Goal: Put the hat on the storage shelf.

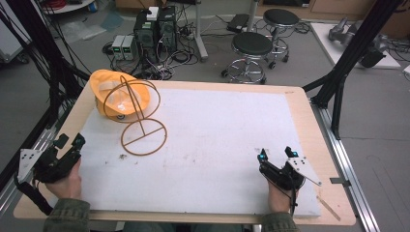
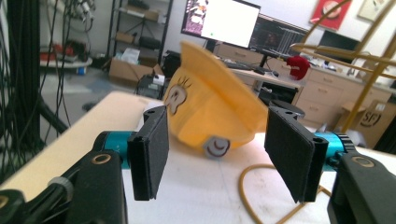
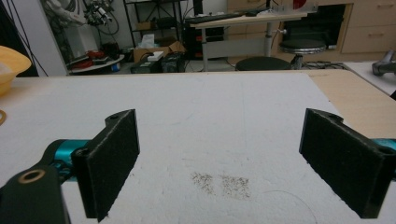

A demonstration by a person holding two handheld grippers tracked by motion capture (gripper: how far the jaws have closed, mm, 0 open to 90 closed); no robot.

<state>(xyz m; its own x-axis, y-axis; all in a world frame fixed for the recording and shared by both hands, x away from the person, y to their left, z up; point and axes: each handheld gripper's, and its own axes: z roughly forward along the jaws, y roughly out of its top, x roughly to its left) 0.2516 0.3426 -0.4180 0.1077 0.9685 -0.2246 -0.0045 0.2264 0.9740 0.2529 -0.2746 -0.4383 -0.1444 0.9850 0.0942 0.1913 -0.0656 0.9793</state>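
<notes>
— What's the room like from your end?

— A lab floor with computer towers and two black stools behind my worktop, which has a white mat laid over it.

— Where's the thing you're working on?

— The yellow cap sits at the mat's far left corner, hanging on a thin wire stand. The stand's round base lies flat on the mat just nearer to me than the cap.

— And your left claw?

— Near the mat's near left corner, aimed at the cap. In the left gripper view the jaws stand wide, the cap framed between them farther off, untouched.

— The right one?

— My right claw rests near the mat's near right corner, well apart from the cap, jaws spread wide over bare mat with a few dark specks.
</notes>
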